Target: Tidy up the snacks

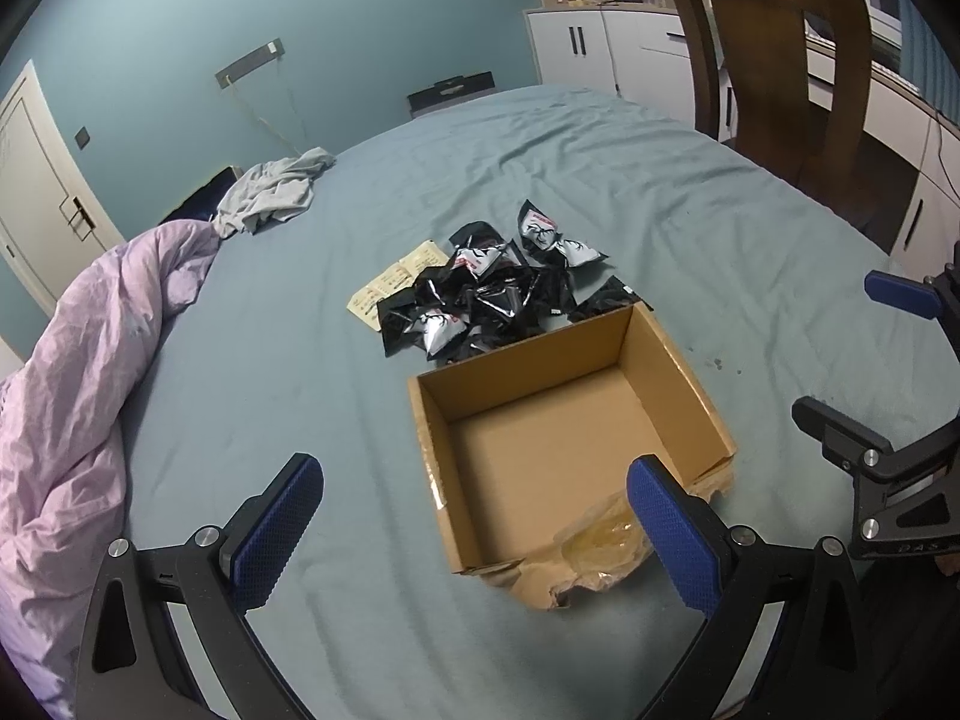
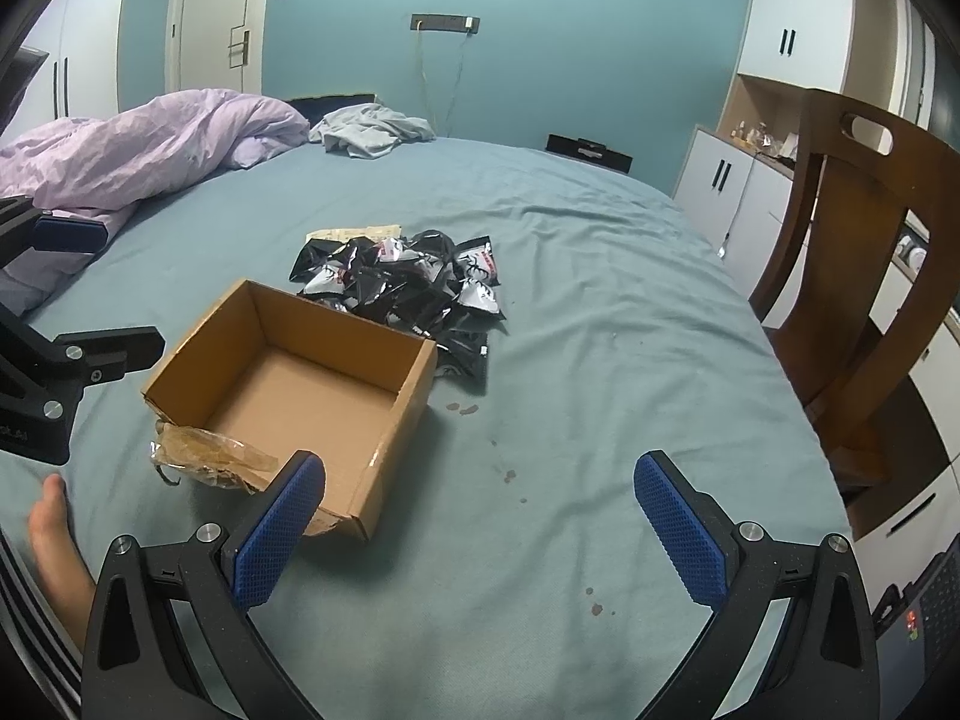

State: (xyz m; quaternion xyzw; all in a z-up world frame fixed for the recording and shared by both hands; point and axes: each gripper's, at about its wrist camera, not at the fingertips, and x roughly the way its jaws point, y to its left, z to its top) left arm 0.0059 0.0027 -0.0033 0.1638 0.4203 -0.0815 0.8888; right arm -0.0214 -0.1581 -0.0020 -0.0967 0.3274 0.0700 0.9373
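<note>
Blue-green bedsheet fills the left wrist view, with a lilac duvet bunched at nine o'clock and a wooden chair at one o'clock; the left gripper is spread wide and holds nothing, its right finger hanging over the torn near edge of one open cardboard box, which sits empty at centre, while one heap of black snack packets lies touching the box's far wall at twelve o'clock, too tangled to count exactly, with one yellowish sheet of sachets peeking out at eleven o'clock. Seen from the right wrist, the right gripper is also wide apart and empty, the box at ten o'clock from it, the packets beyond at twelve o'clock, the other gripper at nine o'clock, and a bare hand at eight o'clock. My judgement: the glossy packets may slip from a pinch or come up in clumps, and the light box could slide on the soft sheet if a finger bumps its wall
</note>
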